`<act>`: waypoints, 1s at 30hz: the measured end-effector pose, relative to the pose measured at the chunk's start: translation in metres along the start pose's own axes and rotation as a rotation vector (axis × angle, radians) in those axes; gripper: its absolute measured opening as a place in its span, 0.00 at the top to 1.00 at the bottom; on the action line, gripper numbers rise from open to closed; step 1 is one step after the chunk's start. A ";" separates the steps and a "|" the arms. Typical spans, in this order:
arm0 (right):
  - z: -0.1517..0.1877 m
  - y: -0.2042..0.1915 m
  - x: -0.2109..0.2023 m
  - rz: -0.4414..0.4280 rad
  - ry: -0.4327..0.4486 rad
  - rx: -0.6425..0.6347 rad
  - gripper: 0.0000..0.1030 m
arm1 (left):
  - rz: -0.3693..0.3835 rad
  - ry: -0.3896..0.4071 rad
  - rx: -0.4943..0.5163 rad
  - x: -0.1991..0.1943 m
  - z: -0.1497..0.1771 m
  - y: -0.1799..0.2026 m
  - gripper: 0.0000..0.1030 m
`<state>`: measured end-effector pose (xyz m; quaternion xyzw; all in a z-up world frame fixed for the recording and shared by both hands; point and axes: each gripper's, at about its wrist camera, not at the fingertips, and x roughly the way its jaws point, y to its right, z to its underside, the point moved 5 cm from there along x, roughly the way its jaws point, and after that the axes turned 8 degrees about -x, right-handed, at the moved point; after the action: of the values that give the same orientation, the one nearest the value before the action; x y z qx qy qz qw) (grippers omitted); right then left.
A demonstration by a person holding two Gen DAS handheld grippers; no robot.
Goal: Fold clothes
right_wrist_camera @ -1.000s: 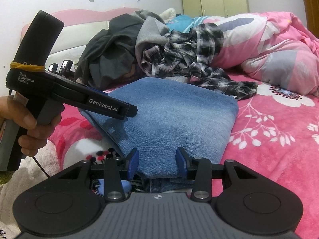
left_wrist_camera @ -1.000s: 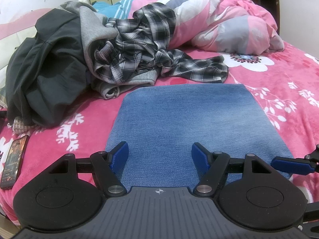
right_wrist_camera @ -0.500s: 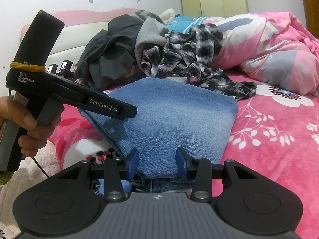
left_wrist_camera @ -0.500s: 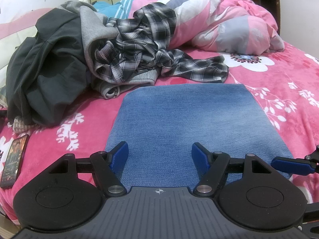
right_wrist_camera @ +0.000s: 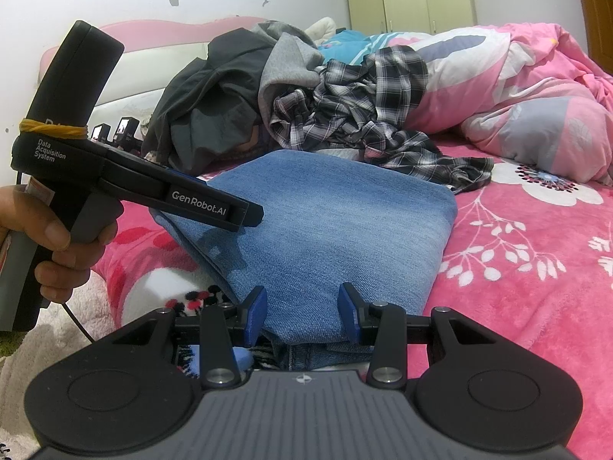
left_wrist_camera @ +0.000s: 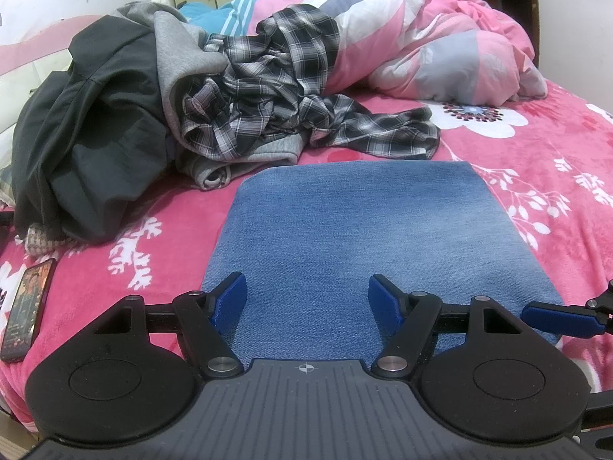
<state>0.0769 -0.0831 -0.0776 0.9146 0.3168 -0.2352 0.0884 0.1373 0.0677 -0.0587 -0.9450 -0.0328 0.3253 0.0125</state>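
Note:
A folded pair of blue jeans (left_wrist_camera: 364, 237) lies flat on the pink flowered bed cover (left_wrist_camera: 555, 161). In the left wrist view my left gripper (left_wrist_camera: 306, 299) hovers over the near edge of the jeans, jaws wide and open, nothing between the pads. The right wrist view shows my right gripper (right_wrist_camera: 302, 312) over the near corner of the jeans (right_wrist_camera: 325, 230), its jaws partly apart with the cloth lying unbunched under them. The left gripper (right_wrist_camera: 253, 216), held by a hand (right_wrist_camera: 49, 245), reaches in over the jeans' left side.
Behind the jeans sits a heap of unfolded clothes: a dark grey garment (left_wrist_camera: 95, 134), a grey sweatshirt (left_wrist_camera: 180, 57) and a plaid shirt (left_wrist_camera: 287, 88). A pink quilt (left_wrist_camera: 440, 46) is bunched at the back right. A phone (left_wrist_camera: 27, 314) lies near the bed's left edge.

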 end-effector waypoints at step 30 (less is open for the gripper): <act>-0.003 -0.005 -0.021 0.022 0.008 0.022 0.57 | -0.001 -0.013 -0.008 -0.001 0.000 -0.001 0.31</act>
<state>0.0608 -0.0896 -0.0651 0.9199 0.3043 -0.2340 0.0796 0.1367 0.0685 -0.0577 -0.9428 -0.0345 0.3313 0.0087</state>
